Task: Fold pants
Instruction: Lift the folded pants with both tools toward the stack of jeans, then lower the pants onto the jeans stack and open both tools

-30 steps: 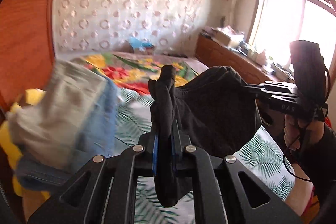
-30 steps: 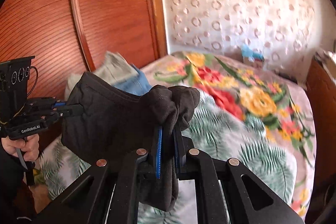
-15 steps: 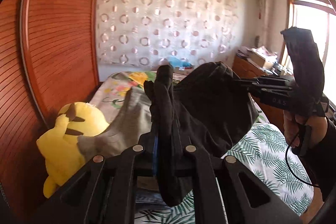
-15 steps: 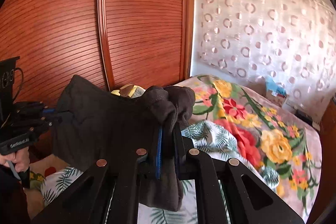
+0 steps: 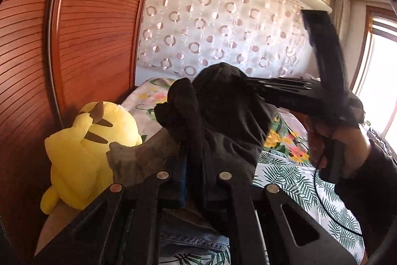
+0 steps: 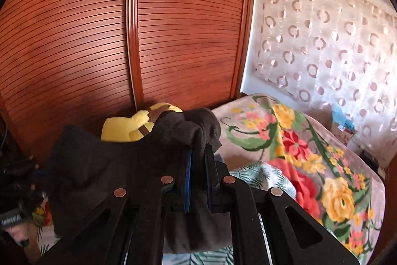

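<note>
Holding the dark pants point(image 5: 230, 121) up in the air between them, both tongs are clenched on bunched cloth: the left tongs point(image 5: 196, 165) pinch a thick roll of fabric that stands up above their tips, and the right tongs point(image 6: 198, 165) pinch another gathered edge, with a loose flap hanging down below their fingers. It seems that the two grips are kept apart like this so that the garment spreads between them and clears the bed point(image 6: 322, 153) before it is laid down for a fold; the cloth between the tongs still sags and is not flat. The pants look soft, thick and matte, perhaps fleece or knitted cotton, and they crumple into round lumps where they are squeezed. To the left of the left tongs and a little ahead sits a yellow plush toy point(image 5: 84, 150), smooth and rounded, against the ribbed reddish wooden wardrobe door point(image 6: 99, 41). Just under the left tongs lie a grey garment point(image 5: 139, 160) and blue denim point(image 5: 188, 240). Ahead of the right tongs the bed carries a fuzzy flowered blanket point(image 6: 310, 165) and a leaf-print sheet point(image 5: 297, 180).
</note>
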`<state>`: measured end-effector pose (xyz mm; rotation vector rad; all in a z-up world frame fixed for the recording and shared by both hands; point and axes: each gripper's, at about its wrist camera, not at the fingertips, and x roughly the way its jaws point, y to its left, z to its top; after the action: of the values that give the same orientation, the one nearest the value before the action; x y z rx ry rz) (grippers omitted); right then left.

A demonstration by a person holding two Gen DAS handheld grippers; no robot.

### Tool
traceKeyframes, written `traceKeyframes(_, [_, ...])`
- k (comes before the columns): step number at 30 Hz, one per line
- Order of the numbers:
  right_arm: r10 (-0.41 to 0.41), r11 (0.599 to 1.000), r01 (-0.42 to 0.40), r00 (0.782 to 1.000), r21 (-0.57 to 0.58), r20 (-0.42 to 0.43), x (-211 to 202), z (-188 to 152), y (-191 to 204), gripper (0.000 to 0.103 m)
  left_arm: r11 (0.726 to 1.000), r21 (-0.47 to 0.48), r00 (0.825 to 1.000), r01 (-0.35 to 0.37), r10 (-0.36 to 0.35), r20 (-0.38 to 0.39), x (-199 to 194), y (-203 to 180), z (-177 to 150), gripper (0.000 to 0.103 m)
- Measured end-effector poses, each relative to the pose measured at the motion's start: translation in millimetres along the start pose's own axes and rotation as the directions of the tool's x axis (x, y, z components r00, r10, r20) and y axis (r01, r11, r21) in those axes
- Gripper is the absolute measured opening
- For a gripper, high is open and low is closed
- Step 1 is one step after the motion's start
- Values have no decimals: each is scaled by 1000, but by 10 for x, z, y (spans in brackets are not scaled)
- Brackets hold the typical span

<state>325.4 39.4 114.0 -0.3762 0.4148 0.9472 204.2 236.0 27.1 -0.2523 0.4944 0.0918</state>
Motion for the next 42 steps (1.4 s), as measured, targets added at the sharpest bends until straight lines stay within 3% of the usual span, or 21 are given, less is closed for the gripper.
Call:
traceKeyframes(10, [8, 998, -6, 999, 58, -36, 496, -38, -94, 12, 998, -36, 998, -47, 46, -49, 45, 69, -135, 12])
traceKeyframes(13, [14, 993, -10, 999, 117, -30, 510, -53, -155, 18, 998, -14, 997, -68, 67, -48, 28, 55, -122, 25])
traceKeyframes(16, [18, 989, -19, 1000, 146, 8, 414, -52, -196, 26, 998, 0, 997, -68, 68, -39, -28, 71, -101, 46])
traceKeyframes(19, [10, 986, -15, 999, 164, 33, 308, -84, -171, 30, 997, 16, 996, -79, 80, -40, -94, 78, -86, 49])
traceKeyframes(22, [8, 986, -21, 997, 166, 76, 148, -153, -107, 31, 996, 36, 996, -86, 87, -31, -188, 63, -59, 63])
traceKeyframes(24, [51, 984, -65, 995, 164, 89, 99, -199, -53, 31, 996, 34, 996, -80, 81, -21, -224, 64, -33, 71])
traceKeyframes(29, [98, 982, -104, 994, 159, 45, 197, -354, -2, 31, 993, 83, 996, -83, 85, -31, -145, 8, 12, 75])
traceKeyframes(36, [86, 973, -78, 996, 215, -25, 519, -519, -202, 31, 988, 97, 979, -119, 133, -154, 243, 173, -208, 76])
traceKeyframes(42, [72, 972, -65, 997, 226, -21, 544, -481, -209, 31, 990, 88, 979, -113, 126, -162, 255, 203, -222, 76])
